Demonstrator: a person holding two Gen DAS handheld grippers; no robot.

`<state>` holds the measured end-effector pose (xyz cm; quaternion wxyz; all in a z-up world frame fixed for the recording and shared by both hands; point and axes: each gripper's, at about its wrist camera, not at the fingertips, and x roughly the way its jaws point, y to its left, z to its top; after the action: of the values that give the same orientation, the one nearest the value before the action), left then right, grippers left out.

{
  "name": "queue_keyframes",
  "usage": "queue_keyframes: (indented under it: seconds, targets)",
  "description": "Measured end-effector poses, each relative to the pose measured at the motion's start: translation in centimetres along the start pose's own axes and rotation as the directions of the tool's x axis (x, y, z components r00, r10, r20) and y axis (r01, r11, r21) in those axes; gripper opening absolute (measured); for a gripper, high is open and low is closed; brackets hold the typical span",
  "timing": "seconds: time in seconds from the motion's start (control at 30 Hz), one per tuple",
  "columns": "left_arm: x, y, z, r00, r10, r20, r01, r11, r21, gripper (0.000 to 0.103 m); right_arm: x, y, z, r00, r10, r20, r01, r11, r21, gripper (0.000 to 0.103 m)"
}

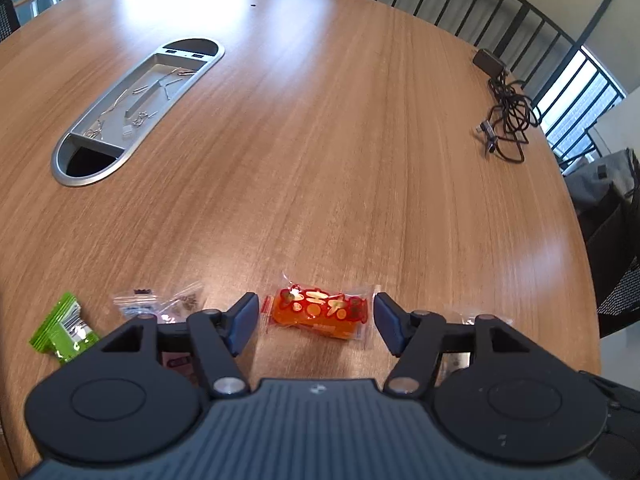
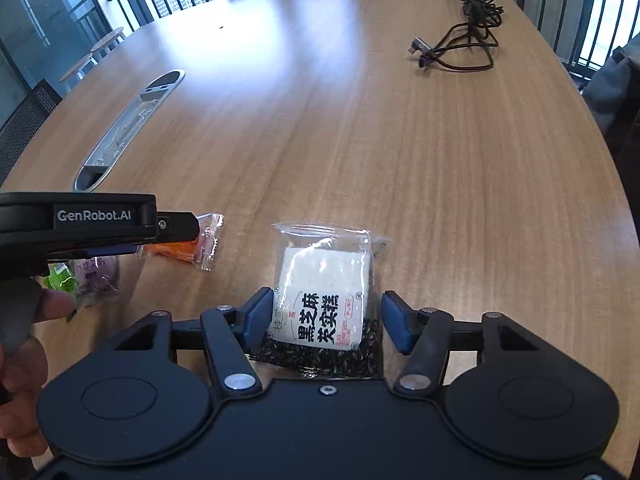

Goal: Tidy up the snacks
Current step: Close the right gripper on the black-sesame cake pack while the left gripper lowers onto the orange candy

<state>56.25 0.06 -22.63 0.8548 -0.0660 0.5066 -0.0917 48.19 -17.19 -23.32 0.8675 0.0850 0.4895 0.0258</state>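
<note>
Wood: the surface (image 1: 340, 140) is warm brown veneer; I see the snacks in a row near its close edge.
Left claw (image 1: 316, 322): open, pads either side of the orange packet (image 1: 320, 312), not touching it.
Right claw (image 2: 324, 322): open around the white sesame-cake packet (image 2: 324, 300); the left pad looks at the wrapper's edge, the right pad stands clear.
Other snacks: green packet (image 1: 64, 330) and a clear bag (image 1: 160, 304) lie left of the orange one.
Step in hand, my judgement: settle each claw lower and centred before closing, gripping the firm body, not the crinkly seal.
Edges: both packets lie close to the near rim; I would avoid dragging them toward me.
Open room: wide bare wood ahead; cable tray (image 1: 136, 108) far left, black cable (image 2: 460, 48) far right, both well apart.
</note>
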Motion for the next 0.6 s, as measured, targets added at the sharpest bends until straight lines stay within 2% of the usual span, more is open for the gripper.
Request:
queue_keyframes:
  seconds: [0.17, 0.23, 0.3, 0.4, 0.47, 0.53, 0.6]
  targets:
    - [0.7, -1.0, -0.3, 0.999, 0.032, 0.006, -0.033, 0.998, 0.045, 0.063, -0.1, -0.5, -0.1, 1.0, 0.002, 0.004, -0.002, 1.0, 0.002, 0.062]
    - [0.8, -1.4, -0.4, 0.999, 0.044, 0.008, -0.045, 0.997, 0.069, 0.066, 0.0, -0.3, -0.1, 1.0, -0.008, 0.007, 0.008, 1.0, -0.009, 0.071]
    - [1.0, -1.7, -0.4, 0.999, 0.052, 0.012, -0.053, 0.995, 0.082, 0.07, 0.3, 0.0, -0.1, 1.0, -0.015, 0.012, 0.015, 1.0, -0.019, 0.075]
    - [1.1, -1.7, -0.3, 0.998, 0.058, 0.027, -0.06, 0.995, 0.082, 0.07, 0.7, 0.6, 0.0, 0.999, -0.029, 0.014, 0.029, 0.998, -0.048, 0.076]
    - [1.3, -1.9, -0.4, 0.997, 0.067, 0.035, -0.07, 0.993, 0.099, 0.07, 0.8, 0.8, 0.2, 0.999, -0.038, 0.01, 0.039, 0.997, -0.063, 0.073]
    - [1.4, -2.5, -0.5, 0.995, 0.095, 0.031, -0.099, 0.985, 0.143, 0.069, 0.7, 0.8, 0.3, 0.999, -0.052, 0.008, 0.052, 0.995, -0.08, 0.062]
    - [1.5, -3.0, -0.7, 0.993, 0.117, 0.033, -0.121, 0.976, 0.179, 0.058, 0.6, 0.7, 0.4, 0.998, -0.057, 0.009, 0.058, 0.994, -0.096, 0.052]
